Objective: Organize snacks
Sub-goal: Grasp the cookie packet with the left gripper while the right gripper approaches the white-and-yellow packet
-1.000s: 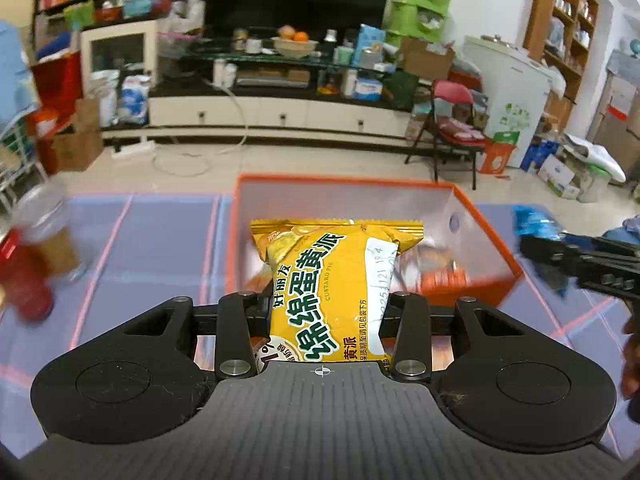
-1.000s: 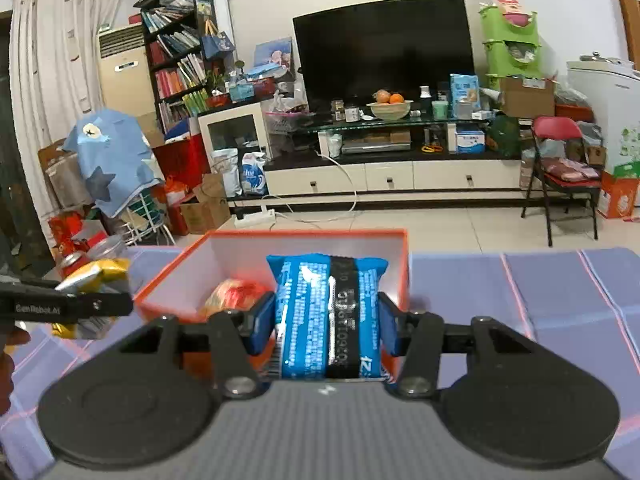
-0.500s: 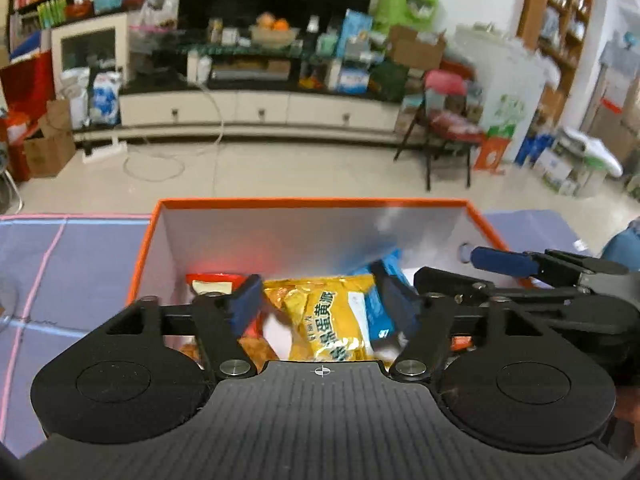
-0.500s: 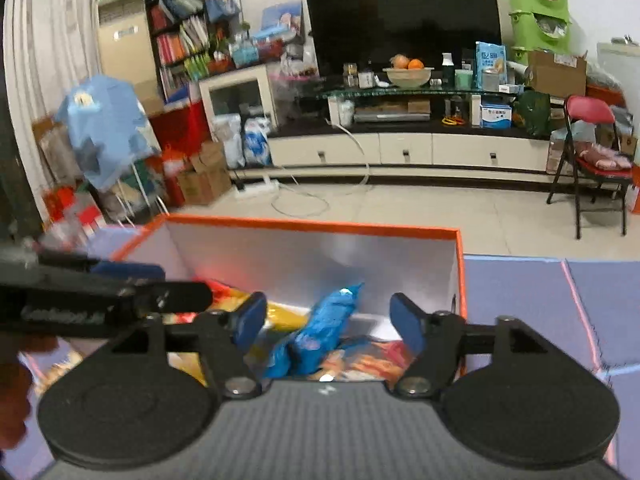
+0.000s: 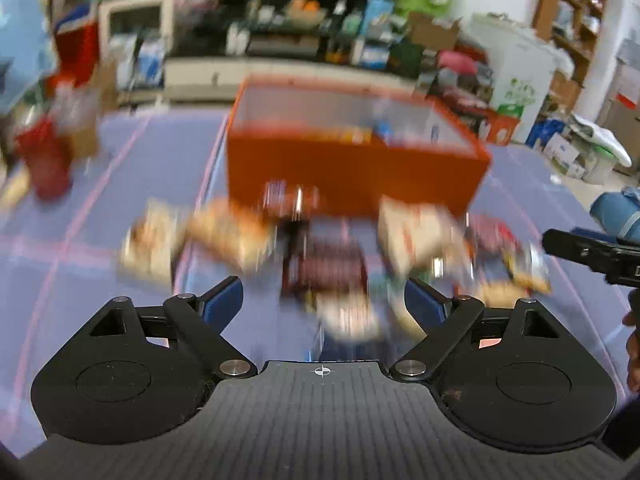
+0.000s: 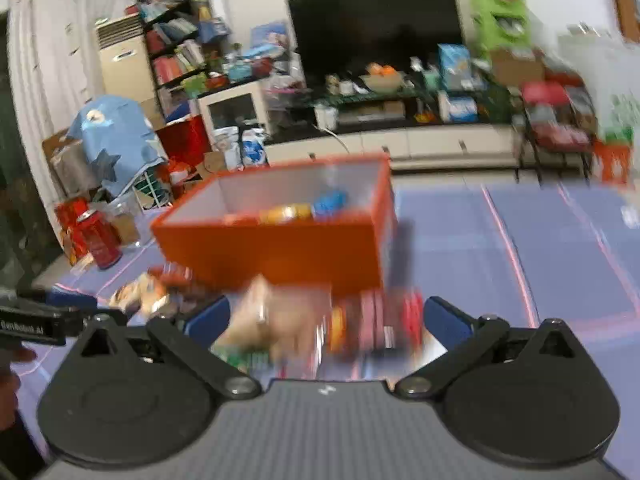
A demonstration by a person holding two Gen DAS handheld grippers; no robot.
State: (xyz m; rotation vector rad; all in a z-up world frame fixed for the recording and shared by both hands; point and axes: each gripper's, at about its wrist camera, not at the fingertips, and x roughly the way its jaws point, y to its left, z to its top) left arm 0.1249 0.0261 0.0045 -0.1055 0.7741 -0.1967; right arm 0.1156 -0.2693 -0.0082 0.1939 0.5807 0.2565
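Note:
An orange box stands on the purple cloth with a yellow pack and a blue pack lying inside. In front of it lies a blurred heap of snack packs. My left gripper hangs over the near side of the heap, its jaws opening with nothing pressed between the pads. My right gripper is also low over the heap, jaws opening wide and gripping nothing. Each gripper shows at the edge of the other's view.
A red can and a clear jar stand at the table's left. Beyond the table are a TV cabinet, a folding chair and cluttered shelves. A hand shows at the right edge of the left wrist view.
Both grippers let go of their packs, yellow from the left and blue from the right, into the box, opened, then pulled back and down over the heap in front of it.

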